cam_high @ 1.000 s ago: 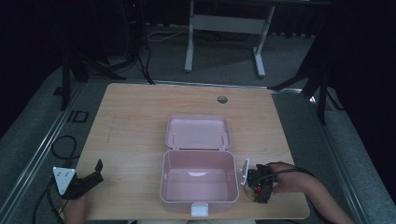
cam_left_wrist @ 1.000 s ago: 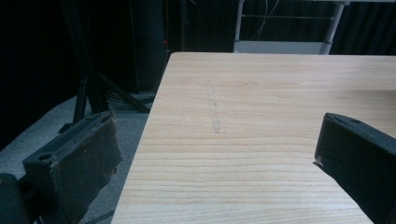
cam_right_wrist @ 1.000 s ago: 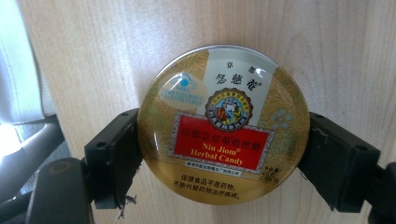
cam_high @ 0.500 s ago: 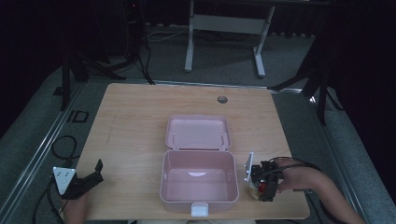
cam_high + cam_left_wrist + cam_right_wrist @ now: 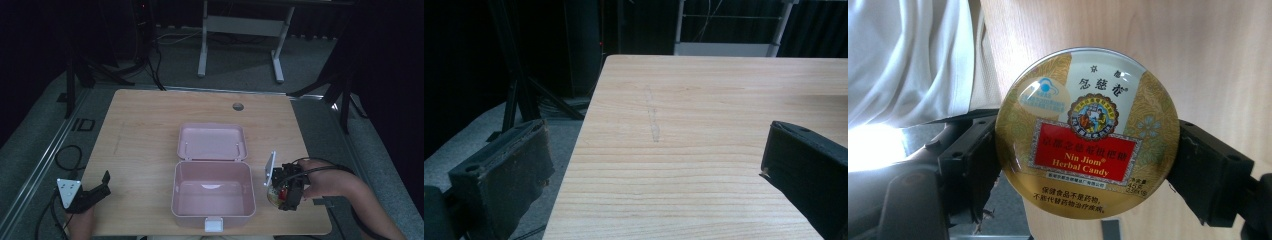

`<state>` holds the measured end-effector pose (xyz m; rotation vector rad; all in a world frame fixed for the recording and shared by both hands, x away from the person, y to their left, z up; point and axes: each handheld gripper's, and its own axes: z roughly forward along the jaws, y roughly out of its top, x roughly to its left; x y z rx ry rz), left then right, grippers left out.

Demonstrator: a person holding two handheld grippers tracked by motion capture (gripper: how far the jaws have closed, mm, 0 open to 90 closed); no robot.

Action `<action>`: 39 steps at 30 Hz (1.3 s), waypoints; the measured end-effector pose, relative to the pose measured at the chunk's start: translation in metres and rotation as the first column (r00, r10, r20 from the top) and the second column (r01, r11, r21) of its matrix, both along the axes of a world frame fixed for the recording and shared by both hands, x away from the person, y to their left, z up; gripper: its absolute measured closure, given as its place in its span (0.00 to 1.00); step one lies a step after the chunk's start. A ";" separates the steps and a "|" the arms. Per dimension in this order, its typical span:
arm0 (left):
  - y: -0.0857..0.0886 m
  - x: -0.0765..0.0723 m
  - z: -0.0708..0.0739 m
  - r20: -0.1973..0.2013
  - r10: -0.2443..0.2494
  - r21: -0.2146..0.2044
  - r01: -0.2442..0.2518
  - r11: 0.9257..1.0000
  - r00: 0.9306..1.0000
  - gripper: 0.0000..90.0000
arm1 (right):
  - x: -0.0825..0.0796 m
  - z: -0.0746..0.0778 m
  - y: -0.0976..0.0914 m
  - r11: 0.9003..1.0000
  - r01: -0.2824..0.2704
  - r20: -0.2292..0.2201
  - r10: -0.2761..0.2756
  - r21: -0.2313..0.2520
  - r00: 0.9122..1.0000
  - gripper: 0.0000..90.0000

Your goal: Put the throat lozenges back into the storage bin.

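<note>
Candy tin (image 5: 1087,132) sits clamped between the right gripper (image 5: 1088,165) jaws, label facing out; left gripper (image 5: 654,165) jaws gape wide over the bare surface (image 5: 704,100).

Your right gripper (image 5: 1087,165) clamps a round gold candy tin (image 5: 1087,132) by its edges, label facing you, above the table (image 5: 1208,60), white cloth (image 5: 908,55) beside.
</note>
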<state>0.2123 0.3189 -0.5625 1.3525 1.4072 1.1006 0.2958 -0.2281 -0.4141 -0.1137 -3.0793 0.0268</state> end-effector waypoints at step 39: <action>0.001 0.000 0.000 0.000 -0.008 -0.008 0.008 1.000 1.000 0.00 | -0.009 0.020 0.118 0.980 -0.192 0.021 0.191 0.053 0.981 0.22</action>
